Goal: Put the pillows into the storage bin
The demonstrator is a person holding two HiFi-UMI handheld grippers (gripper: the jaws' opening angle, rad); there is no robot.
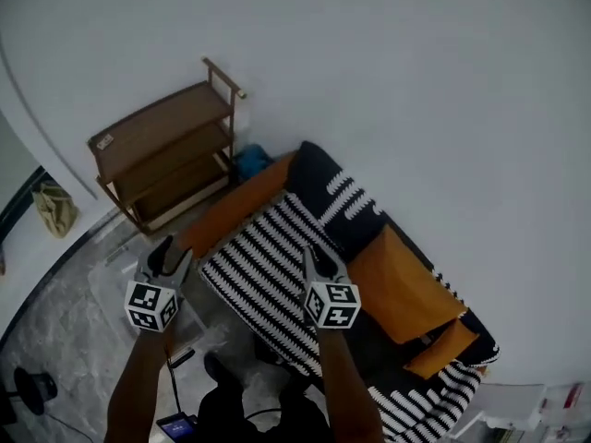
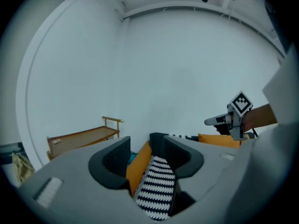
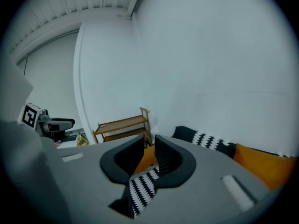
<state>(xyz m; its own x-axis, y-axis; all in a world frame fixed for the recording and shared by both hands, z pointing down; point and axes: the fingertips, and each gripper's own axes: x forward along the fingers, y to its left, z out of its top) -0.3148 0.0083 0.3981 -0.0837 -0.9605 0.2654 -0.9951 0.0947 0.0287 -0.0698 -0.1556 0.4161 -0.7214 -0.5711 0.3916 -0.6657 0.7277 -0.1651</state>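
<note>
A black-and-white striped pillow [image 1: 263, 270] with an orange back hangs between my two grippers, above a sofa piled with more pillows. My left gripper [image 1: 171, 250] is shut on its left edge; in the left gripper view the orange and striped cloth [image 2: 154, 181] fills the gap between the jaws [image 2: 142, 146]. My right gripper [image 1: 319, 258] is shut on the pillow's right side, its jaws [image 3: 148, 141] nearly together on a fold of striped cloth [image 3: 142, 185]. A dark pillow with white marks [image 1: 337, 197] and an orange pillow [image 1: 397, 284] lie behind. I cannot make out a storage bin.
A wooden shelf unit [image 1: 166, 150] stands against the white wall at the back left, with a blue object [image 1: 251, 162] beside it. A tan bag [image 1: 55, 209] sits on the marbled floor [image 1: 65, 330] at the far left. More striped cushions [image 1: 434, 395] lie at the lower right.
</note>
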